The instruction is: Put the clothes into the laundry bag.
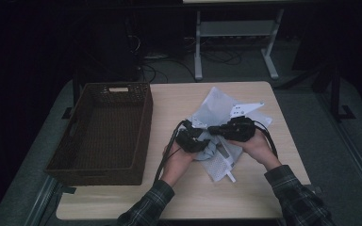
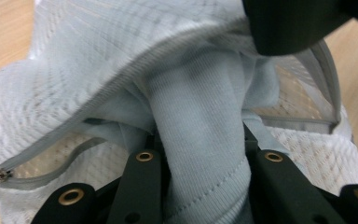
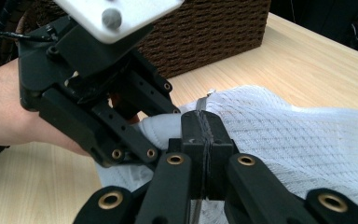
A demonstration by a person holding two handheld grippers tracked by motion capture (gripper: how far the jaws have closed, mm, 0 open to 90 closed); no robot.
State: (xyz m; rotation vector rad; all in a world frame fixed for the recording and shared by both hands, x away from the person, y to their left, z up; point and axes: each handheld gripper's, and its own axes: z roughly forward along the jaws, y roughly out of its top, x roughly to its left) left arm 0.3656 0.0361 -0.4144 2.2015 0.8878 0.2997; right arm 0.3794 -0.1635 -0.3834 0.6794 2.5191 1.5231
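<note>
Mesh laundry bag (image 1: 219, 123), white with a grey zipper edge, lies near the middle of the counter (image 1: 169, 101), just right of a dark woven basket (image 1: 104, 133) that sits at the counter's left side. A pale blue knitted garment (image 2: 200, 140) sits at the bag's open mouth, partly inside it.

In the left gripper view, the left gripper (image 1: 192, 140) has its fingers clenched on a bunched fold of the garment, which rises between them and runs on into the opening of the bag; the zipper edge arcs over the cloth. In the high view this gripper sits at the bag's near left edge.

The right gripper (image 1: 215, 129) has its fingers pressed together on the bag's rim: in the right gripper view they are pinched on the grey zipper edge where the white mesh begins. It is just beside the left gripper, the two nearly touching over the bag's mouth.

Plaid sleeves (image 1: 143, 207) enter from the bottom of the high view.
</note>
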